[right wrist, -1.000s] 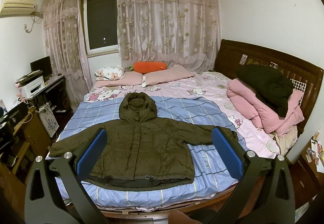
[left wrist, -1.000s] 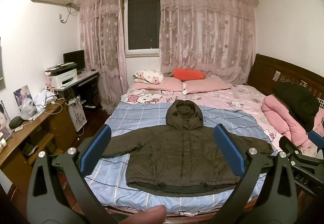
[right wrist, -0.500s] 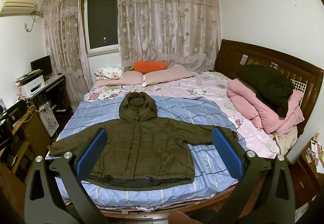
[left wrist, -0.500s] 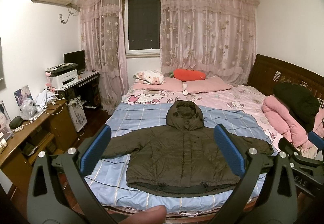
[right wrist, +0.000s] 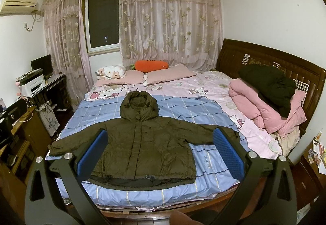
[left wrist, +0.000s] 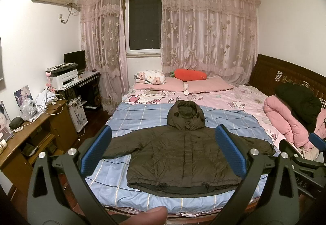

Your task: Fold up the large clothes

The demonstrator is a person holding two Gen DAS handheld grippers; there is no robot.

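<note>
A dark olive hooded puffer jacket (left wrist: 179, 155) lies flat, front up, on the blue checked sheet (left wrist: 142, 119) of the bed, sleeves spread to both sides, hood toward the pillows. It also shows in the right wrist view (right wrist: 142, 147). My left gripper (left wrist: 163, 151) is open and empty, held above the bed's near edge, well short of the jacket. My right gripper (right wrist: 160, 151) is open and empty too, also back from the jacket. The right gripper's body shows at the right edge of the left wrist view (left wrist: 301, 164).
Pink pillows (left wrist: 207, 84) and an orange carrot cushion (left wrist: 189, 74) lie at the far side. A pink quilt with a black garment (right wrist: 267, 84) on it is piled by the wooden headboard (right wrist: 264, 58) at right. A wooden desk (left wrist: 30, 133) stands at left.
Almost nothing differs. Both grippers stay open at nearly the same place; the right gripper has drifted slightly in the left wrist view. The jacket has not moved.
</note>
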